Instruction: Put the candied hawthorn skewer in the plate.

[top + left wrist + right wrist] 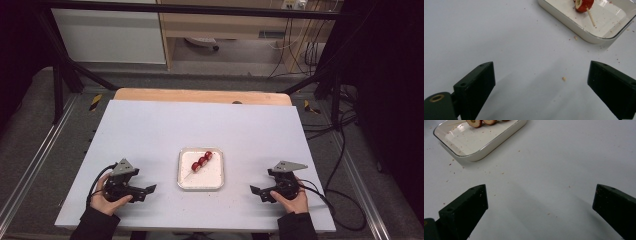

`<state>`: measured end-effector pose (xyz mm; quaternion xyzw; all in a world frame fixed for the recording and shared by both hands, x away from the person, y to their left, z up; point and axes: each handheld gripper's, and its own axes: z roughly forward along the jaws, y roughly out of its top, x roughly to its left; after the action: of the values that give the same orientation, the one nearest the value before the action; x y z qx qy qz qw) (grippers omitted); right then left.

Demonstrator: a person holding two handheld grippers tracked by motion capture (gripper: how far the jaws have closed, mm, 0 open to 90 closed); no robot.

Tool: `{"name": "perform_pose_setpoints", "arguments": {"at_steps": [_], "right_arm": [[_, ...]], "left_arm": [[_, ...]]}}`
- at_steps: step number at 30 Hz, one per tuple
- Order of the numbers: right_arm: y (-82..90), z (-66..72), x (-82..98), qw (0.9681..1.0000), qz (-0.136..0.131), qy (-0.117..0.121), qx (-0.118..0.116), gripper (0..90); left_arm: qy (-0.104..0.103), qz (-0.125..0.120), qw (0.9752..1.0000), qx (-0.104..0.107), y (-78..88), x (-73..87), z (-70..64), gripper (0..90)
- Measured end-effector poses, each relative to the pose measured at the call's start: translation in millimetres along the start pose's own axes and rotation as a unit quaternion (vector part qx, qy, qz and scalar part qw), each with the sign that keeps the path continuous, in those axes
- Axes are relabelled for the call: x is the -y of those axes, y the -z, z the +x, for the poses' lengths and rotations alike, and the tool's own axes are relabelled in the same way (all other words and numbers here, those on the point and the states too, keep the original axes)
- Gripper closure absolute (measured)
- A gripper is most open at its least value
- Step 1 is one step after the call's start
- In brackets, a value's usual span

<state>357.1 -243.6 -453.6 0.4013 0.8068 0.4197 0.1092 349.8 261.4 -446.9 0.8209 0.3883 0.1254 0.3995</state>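
1 tray (218, 181) — 1 skewer (201, 161) (3 red pieces) — 2 claws agape.

The table top (150, 135) is a smooth, matt pale sheet speckled with crumbs (564, 78), and bare light wood (200, 95) shows along its far edge. The tray (564, 18) looks like glossy white enamel with a thin dark rim. Its skewered red fruit (202, 161) is shiny on a plain wooden stick (591, 17); both grippers' jaws are matt black plastic.
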Motion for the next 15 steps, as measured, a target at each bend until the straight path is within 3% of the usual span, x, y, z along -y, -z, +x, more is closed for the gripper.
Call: {"name": "perform_pose_setpoints", "arguments": {"at_steps": [6,15], "right_arm": [[-1.1,0.8,1.2,1.0,0.007,0.005,0.004,0.4],[-0.8,0.8,1.4,0.9999,0.01,0.004,0.001,0.4]], "left_arm": [[-0.003,0.008,1.0,-0.004,3.4,10.9,6.7,7.7],[-0.002,0.008,1.0,-0.002,3.1,12.0,9.0,8.5]]}}
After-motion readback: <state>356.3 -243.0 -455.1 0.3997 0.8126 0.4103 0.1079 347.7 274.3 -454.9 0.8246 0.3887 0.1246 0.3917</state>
